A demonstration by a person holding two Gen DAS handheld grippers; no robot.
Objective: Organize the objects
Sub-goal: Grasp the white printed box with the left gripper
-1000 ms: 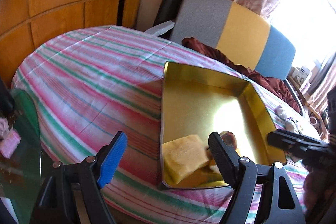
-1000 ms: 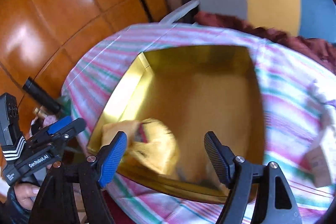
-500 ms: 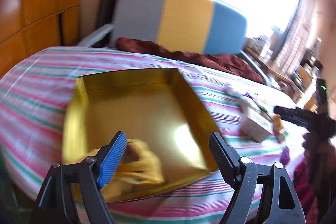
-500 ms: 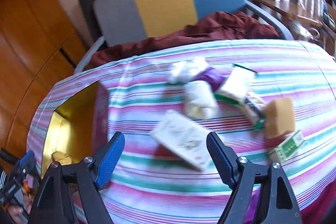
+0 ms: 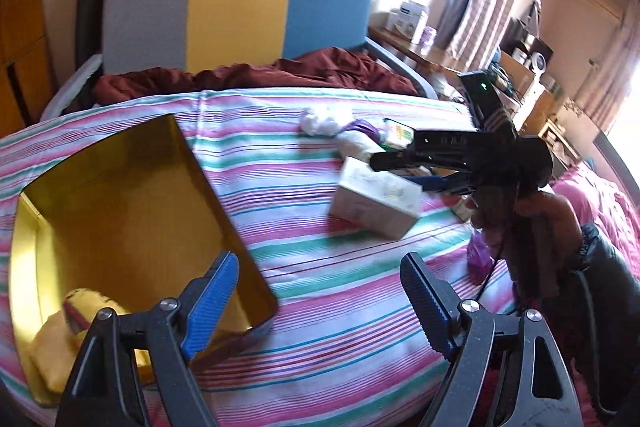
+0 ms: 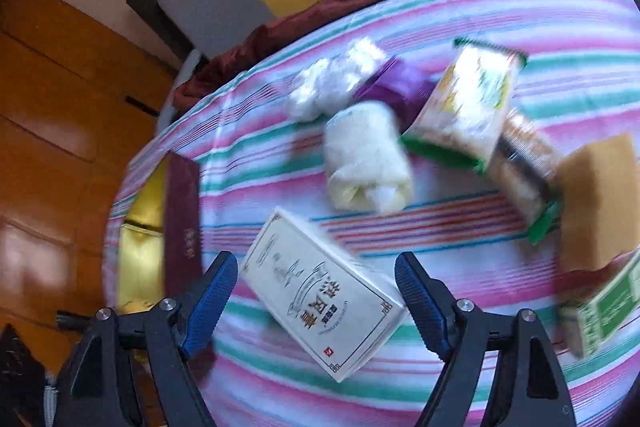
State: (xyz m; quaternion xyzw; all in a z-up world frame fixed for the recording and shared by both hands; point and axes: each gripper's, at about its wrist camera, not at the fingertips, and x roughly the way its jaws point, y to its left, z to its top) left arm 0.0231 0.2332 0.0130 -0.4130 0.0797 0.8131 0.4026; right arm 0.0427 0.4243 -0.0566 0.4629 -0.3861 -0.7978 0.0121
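A gold box [image 5: 120,211] lies open on the striped bed, with yellow items [image 5: 76,323] in its near corner. It also shows in the right wrist view [image 6: 140,223], with a maroon outer wall. My left gripper [image 5: 320,299] is open and empty, just right of the box's near corner. My right gripper [image 6: 316,299] is open, hovering over a white printed carton [image 6: 320,295] that sits between its fingers; it also shows from the side in the left wrist view [image 5: 424,167] above the same carton [image 5: 376,203].
Beyond the carton lie a cream cloth roll [image 6: 366,163], a white fluffy bundle [image 6: 336,79], a purple item [image 6: 396,87], green-edged snack packets [image 6: 468,107], a tan sponge block [image 6: 600,195] and a green-white box [image 6: 600,311]. A striped chair [image 5: 236,7] stands behind the bed.
Both grippers swung right, away from the gold box. My right gripper has dropped low over the white carton. Both stay open.
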